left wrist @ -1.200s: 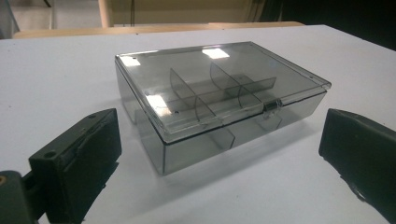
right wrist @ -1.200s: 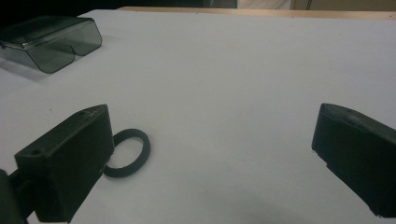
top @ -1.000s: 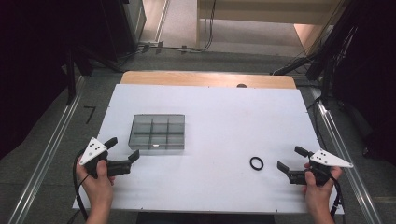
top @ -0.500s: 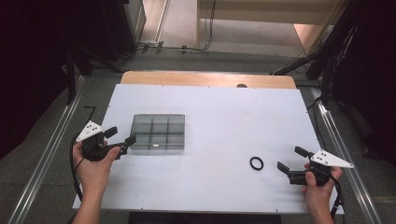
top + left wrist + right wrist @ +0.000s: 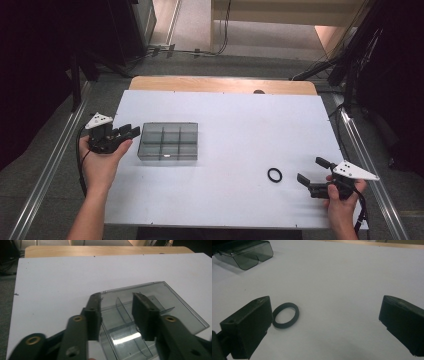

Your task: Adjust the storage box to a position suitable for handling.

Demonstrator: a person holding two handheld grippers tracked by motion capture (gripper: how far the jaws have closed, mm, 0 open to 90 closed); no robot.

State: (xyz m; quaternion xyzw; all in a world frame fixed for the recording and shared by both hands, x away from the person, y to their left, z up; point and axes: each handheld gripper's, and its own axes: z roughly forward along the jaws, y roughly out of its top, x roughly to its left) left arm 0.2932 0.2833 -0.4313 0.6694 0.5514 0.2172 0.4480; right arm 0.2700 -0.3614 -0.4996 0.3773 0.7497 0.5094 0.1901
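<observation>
The left hand-held gripper (image 5: 131, 133) sits at the left edge of the white desk (image 5: 235, 125), and its jaws have just been closing; they are partly drawn in now, with a clear gap left between them. In the left gripper view the left hand-held gripper (image 5: 117, 315) hangs just above the near end of the smoky clear compartment box (image 5: 140, 315), one jaw at the box's corner, the other over its dividers, and the pads press on nothing. From above, that compartment box (image 5: 168, 141) lies flat just beside the jaw tips, its grid of compartments showing. Over on the right side, the right hand-held gripper (image 5: 311, 172) holds low over the desk with its jaws wide apart and nothing between them. The black ring (image 5: 274, 175) lies flat on the desk just ahead of it; in the right gripper view the ring (image 5: 285, 315) sits close beside one jaw, outside the gap. The box is well apart from the ring.
</observation>
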